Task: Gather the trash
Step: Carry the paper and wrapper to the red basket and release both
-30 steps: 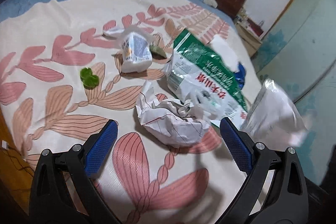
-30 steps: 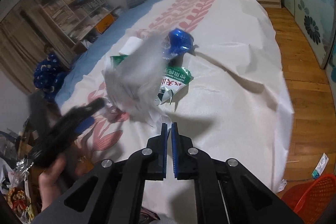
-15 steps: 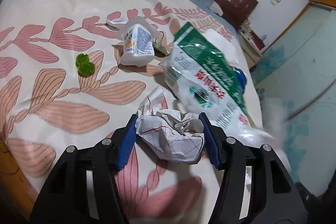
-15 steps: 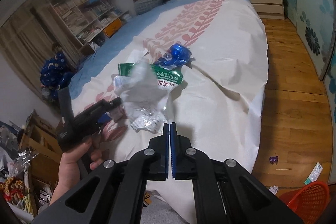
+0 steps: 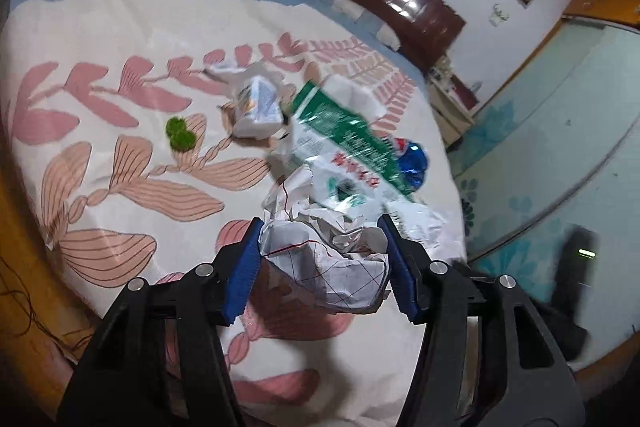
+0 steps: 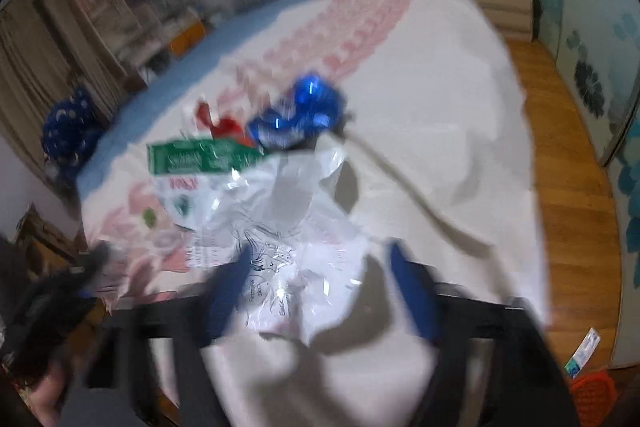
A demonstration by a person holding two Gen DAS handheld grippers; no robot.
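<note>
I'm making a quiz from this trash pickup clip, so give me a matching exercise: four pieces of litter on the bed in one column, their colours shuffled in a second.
Things:
1. crumpled paper ball
2. shiny foil wrapper
3. small fuzzy clump
4. large printed plastic bag

Colours:
A. green only
B. white with red lines
C. green and white
D. blue

Pairs: 1-B, 2-D, 3-A, 4-C

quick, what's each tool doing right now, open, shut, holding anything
Left tool: shut on the crumpled paper.
Right tool: open, fingers either side of the clear plastic wrapper; view blurred, not gripping it.
</note>
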